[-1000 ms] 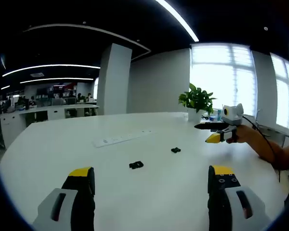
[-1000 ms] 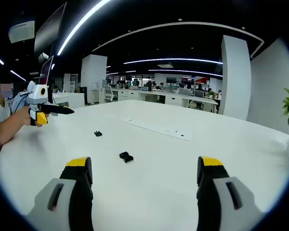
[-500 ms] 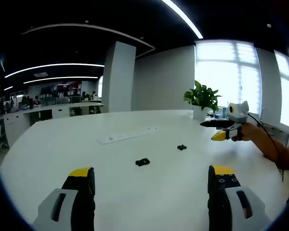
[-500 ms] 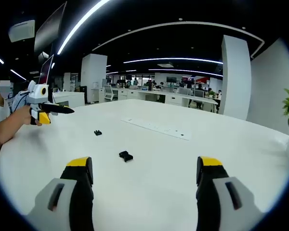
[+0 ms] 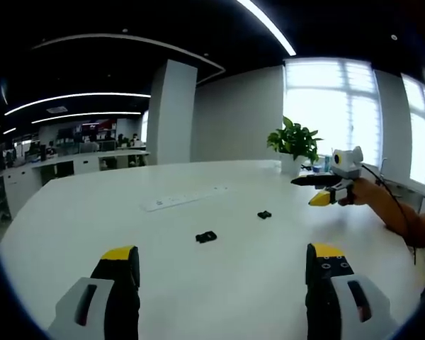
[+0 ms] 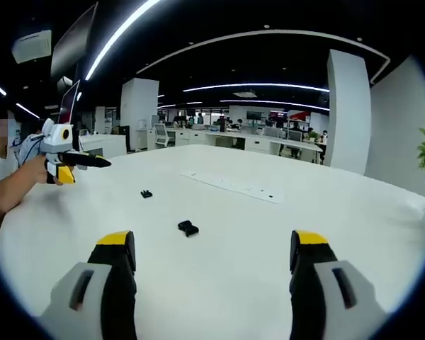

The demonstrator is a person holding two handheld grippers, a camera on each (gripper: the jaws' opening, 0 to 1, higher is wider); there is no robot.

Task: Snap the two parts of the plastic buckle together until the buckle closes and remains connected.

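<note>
Two small black buckle parts lie apart on the white table. In the left gripper view the nearer part lies ahead of my open left gripper, and the farther part sits to its right. My right gripper hovers above the table at the right, held by a hand. In the right gripper view one part lies ahead of my open right gripper, and the other part lies farther left. My left gripper hangs at the far left. Nothing sits between either pair of jaws.
A long white power strip lies flat beyond the buckle parts. A potted plant stands at the table's far edge by the window. Office desks and a pillar stand behind the table.
The left gripper view has shifted a little as that hand drifted. The buckle parts lie where they were, and both grippers stay open and empty.
</note>
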